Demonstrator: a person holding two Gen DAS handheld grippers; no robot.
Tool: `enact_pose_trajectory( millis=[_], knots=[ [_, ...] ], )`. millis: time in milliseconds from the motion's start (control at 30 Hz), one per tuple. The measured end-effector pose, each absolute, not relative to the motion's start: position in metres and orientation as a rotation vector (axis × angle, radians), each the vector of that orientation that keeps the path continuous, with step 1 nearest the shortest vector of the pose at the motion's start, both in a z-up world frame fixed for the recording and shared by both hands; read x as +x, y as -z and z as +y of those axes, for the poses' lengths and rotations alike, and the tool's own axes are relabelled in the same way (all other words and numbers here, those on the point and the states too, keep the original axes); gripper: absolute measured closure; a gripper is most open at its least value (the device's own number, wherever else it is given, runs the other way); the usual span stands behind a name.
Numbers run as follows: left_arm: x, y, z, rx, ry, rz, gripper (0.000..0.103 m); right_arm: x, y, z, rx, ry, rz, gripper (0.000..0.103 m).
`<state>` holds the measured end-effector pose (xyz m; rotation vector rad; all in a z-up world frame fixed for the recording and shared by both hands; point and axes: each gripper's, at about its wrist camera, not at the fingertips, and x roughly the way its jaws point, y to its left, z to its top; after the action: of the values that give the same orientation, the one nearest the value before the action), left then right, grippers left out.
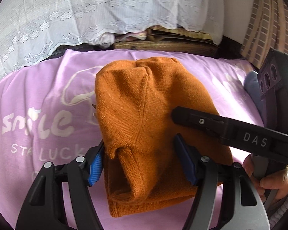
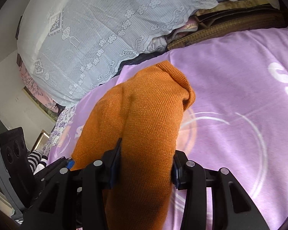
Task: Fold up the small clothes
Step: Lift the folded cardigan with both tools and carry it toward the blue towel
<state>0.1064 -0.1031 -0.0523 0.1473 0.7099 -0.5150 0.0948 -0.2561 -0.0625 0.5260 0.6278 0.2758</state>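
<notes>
Orange knit (image 1: 153, 115) lies folded on the purple sheet (image 1: 38, 105), mid-frame. Left tool (image 1: 142, 164) spread, fingers straddling its near end at 6 o'clock, likely to pinch. Right tool (image 2: 145, 164) spread around the knit's bulk, probably steadying the fold.
</notes>
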Motion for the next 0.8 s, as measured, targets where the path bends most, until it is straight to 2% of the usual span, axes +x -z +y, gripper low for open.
enact_pose_trajectory(
  millis=[433, 800],
  knots=[
    [0.082, 0.037, -0.165, 0.167, 0.604, 0.700, 0.038, 0.046, 0.050, -0.316, 0.509, -0.198, 0.575, 0.060],
    [0.058, 0.014, -0.249, 0.214, 0.714, 0.652, 0.039, 0.000, 0.030, -0.393, 0.531, -0.096, 0.489, 0.060]
  ],
)
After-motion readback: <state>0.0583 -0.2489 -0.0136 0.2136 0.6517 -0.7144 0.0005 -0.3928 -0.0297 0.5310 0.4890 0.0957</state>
